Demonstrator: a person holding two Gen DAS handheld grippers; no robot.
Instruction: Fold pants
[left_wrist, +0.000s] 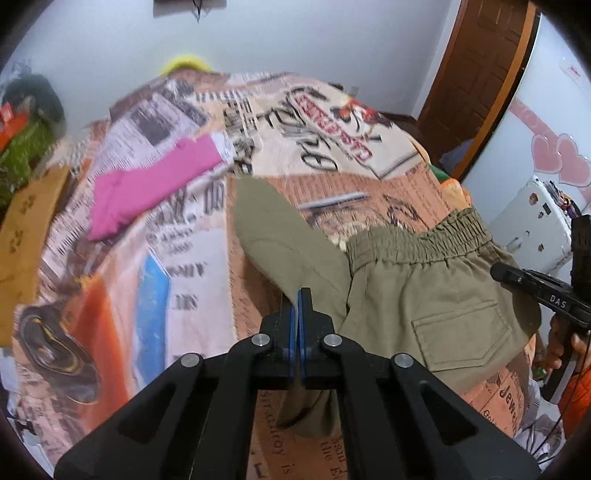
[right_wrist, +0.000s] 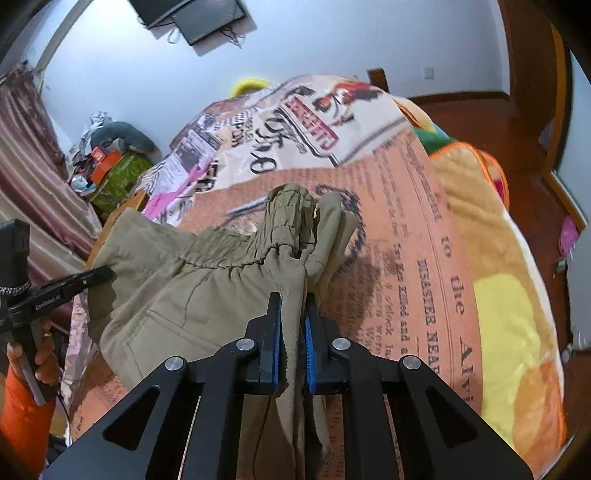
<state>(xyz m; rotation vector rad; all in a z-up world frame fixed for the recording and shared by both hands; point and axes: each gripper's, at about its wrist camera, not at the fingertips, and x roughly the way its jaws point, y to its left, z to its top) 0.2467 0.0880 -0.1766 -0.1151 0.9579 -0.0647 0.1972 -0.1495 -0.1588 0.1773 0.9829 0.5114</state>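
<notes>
Olive-green pants with an elastic waistband and a back pocket hang lifted over the newspaper-print bedspread. My left gripper is shut on a fold of the pants, with cloth hanging below its jaws. My right gripper is shut on a thick bunch of the pants near the waistband. The right gripper also shows at the right edge of the left wrist view. The left gripper also shows at the left of the right wrist view.
A folded pink garment lies on the bedspread at the left. A cluttered side table stands beside the bed by a curtain. A plush yellow-and-orange blanket covers the bed's right side. A wooden door is at the back right.
</notes>
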